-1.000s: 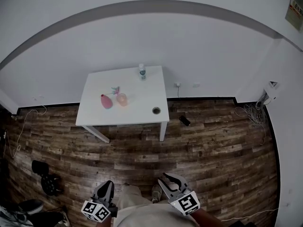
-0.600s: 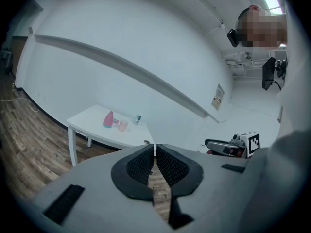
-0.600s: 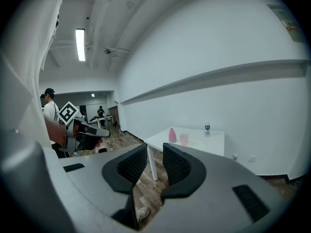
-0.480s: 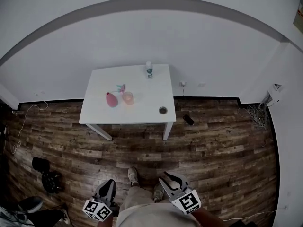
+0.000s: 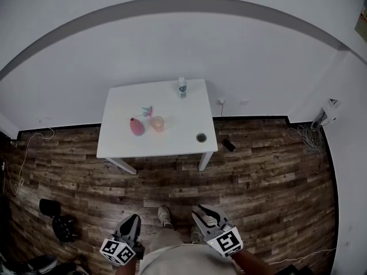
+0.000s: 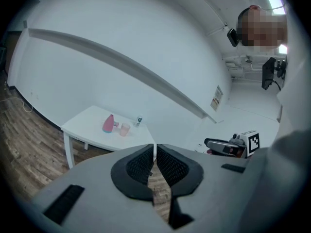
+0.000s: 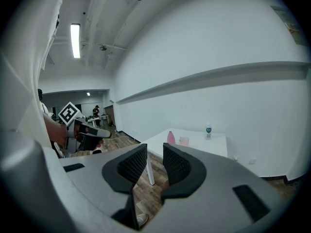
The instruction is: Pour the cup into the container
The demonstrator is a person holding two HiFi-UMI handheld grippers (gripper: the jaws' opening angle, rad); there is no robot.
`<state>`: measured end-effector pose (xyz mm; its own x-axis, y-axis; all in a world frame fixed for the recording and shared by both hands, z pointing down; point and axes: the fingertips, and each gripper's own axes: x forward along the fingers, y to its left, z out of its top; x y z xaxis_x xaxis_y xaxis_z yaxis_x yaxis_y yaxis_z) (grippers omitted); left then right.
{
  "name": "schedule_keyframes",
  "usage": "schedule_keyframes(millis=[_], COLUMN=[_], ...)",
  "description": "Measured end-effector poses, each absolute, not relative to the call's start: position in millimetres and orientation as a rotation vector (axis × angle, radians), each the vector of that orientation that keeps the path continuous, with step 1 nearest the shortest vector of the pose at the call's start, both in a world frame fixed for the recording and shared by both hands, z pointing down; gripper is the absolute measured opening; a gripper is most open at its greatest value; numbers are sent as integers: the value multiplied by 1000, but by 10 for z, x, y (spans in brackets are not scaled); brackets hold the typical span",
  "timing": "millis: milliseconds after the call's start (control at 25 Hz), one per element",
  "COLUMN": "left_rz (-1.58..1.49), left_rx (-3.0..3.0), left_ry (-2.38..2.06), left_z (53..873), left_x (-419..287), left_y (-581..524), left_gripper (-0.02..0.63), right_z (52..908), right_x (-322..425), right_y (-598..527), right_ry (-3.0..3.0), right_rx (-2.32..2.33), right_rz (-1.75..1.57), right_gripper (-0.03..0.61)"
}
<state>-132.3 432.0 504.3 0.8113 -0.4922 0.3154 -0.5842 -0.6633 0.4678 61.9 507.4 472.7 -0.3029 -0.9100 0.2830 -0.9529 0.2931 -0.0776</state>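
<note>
A white table (image 5: 172, 148) stands against the far wall. On it are a pink bottle-shaped container (image 5: 137, 127) and, just right of it, a pale pink cup (image 5: 157, 123). Both also show far off in the left gripper view, container (image 6: 108, 124) and cup (image 6: 125, 129), and in the right gripper view, container (image 7: 170, 137) and cup (image 7: 184, 141). My left gripper (image 5: 133, 217) and right gripper (image 5: 203, 212) hang low over the wooden floor, well short of the table. Each is shut with nothing in it; the left gripper (image 6: 155, 147) and right gripper (image 7: 154, 147) point towards the table.
A water bottle (image 5: 182, 87) stands at the table's back edge, a small teal-pink item (image 5: 147, 111) behind the cup, a dark ring (image 5: 200, 137) near the front right corner. A black object (image 5: 229, 145) lies by the right table leg; cables (image 5: 307, 136) and dark gear (image 5: 60, 225) flank the floor.
The table has drawn nearer and sits lower in the head view. A shoe has come into sight between the grippers. Both grippers keep their places in the frame, still shut.
</note>
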Motion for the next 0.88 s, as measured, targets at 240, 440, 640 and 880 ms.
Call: schedule_keyframes(millis=[240,440,640,880], left_rz=[216,218,204,197], left_rx=[2447,2454,2457,2470], left_ry=[-737,-697,-674,-643], left_z=[5120,5155,5193,5203], left_x=[-1398,-1475,-1543,-1574], left_y=[3903,3585,3274,2944], left_gripper=[12,12,12,12], right_z=[4729,4725,4729,4737], right_x=[491,394,295,237], right_y=[4729,4428,4127,3800], right_ry=[-2336,-2308,-2290,-2276], right_rx=[1755,1782,1787,1798], right_rz=[343,333,333,316], right_gripper=[89,89,89,89])
